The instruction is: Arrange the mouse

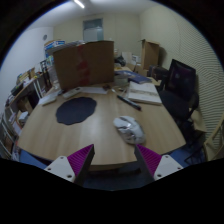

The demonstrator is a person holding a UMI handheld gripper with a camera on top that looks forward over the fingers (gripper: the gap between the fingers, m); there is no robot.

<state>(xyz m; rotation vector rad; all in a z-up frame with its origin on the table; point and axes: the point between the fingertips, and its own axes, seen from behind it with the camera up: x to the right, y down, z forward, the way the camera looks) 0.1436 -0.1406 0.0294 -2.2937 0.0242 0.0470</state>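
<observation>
A grey and white mouse [128, 127] lies on the wooden table [100, 135], a little ahead of my right finger and to the right of a dark round mouse mat [76, 110]. My gripper [113, 158] is open and empty, held above the table's near edge. Its two fingers with magenta pads [78, 159] stand wide apart with nothing between them. The mouse sits beyond the fingertips, apart from them.
A brown cardboard box [84, 64] stands at the back of the table. A notebook [143, 93] and a pen [128, 101] lie at the right rear. A dark monitor [181, 79] and chair are to the right. Shelves [22, 100] stand at the left.
</observation>
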